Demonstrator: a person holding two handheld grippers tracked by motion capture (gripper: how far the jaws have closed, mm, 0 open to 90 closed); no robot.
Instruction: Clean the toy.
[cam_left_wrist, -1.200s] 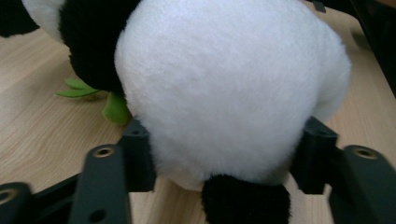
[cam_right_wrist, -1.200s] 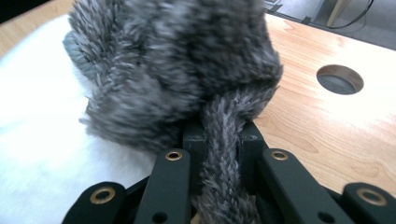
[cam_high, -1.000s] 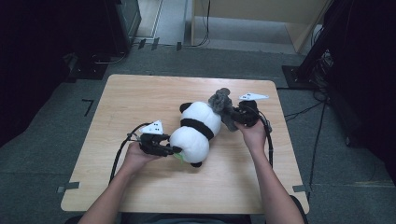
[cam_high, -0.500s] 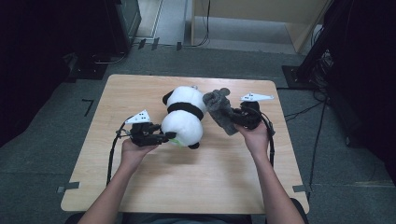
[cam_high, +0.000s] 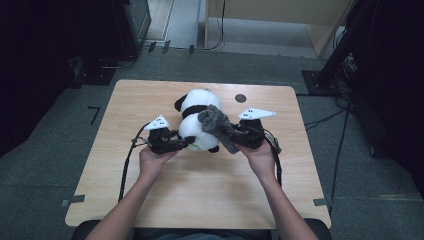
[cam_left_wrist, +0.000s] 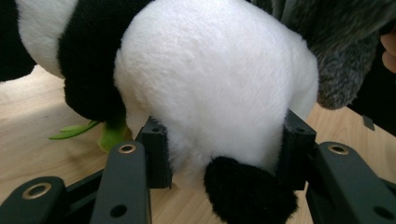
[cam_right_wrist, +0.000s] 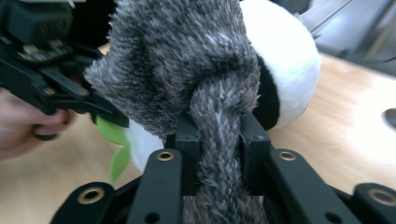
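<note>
High view: black-and-white plush panda (cam_high: 196, 120) lies mid-tabletop (cam_high: 120, 165), left tool (cam_high: 184, 145) at its near end, right tool (cam_high: 233, 135) bringing a grey furry plush piece (cam_high: 216, 126) against its right side. Left gripper view: jaws clamped on the panda's white rump, likely steadying it. Right gripper view: jaws, just easing wider, pinch the grey piece's narrow neck for control.

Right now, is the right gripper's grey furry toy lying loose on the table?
No, in the right gripper view the right gripper has its jaws clamped on the grey furry toy, held against the panda plush.
</note>
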